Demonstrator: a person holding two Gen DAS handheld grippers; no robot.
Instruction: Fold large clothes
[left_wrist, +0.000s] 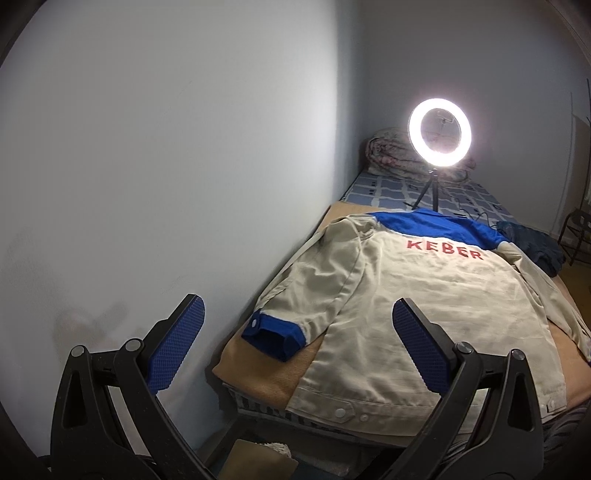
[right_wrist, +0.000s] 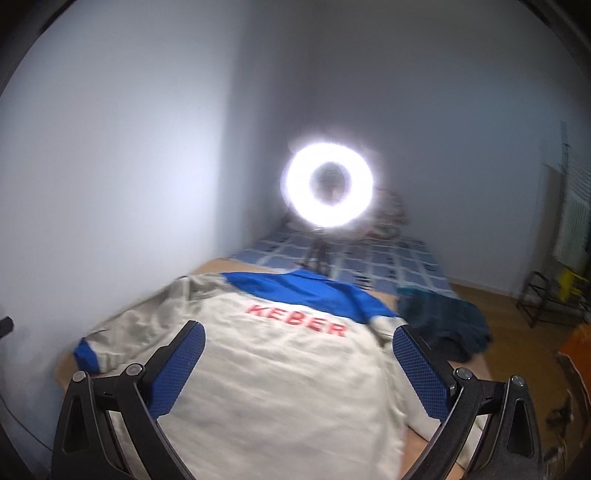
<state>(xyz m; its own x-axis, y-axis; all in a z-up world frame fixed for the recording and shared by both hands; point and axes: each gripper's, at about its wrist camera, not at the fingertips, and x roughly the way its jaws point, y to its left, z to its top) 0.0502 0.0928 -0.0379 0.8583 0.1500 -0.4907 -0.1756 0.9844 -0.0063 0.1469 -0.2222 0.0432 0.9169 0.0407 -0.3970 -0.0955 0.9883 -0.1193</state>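
Pale walls met in a corner behind the bed (left_wrist: 255, 373), whose tan cover carried the jacket (left_wrist: 424, 295), spread flat with its back up and red lettering showing. At the left we held the left gripper (left_wrist: 297, 347) above the near corner, jaws wide apart and empty, over the blue cuff (left_wrist: 273, 338) of the left sleeve. We judged the cloth light, soft and limp, likely to sag and drag on the cover; the cuff and the snap-fastened hem offered firm edges to pinch. Farther back stood a lit ring light (left_wrist: 439, 136). At the right, the right gripper (right_wrist: 299, 369) hovered over the jacket's back, jaws likewise apart. A dark garment (right_wrist: 443, 325) lay just beside the right shoulder.
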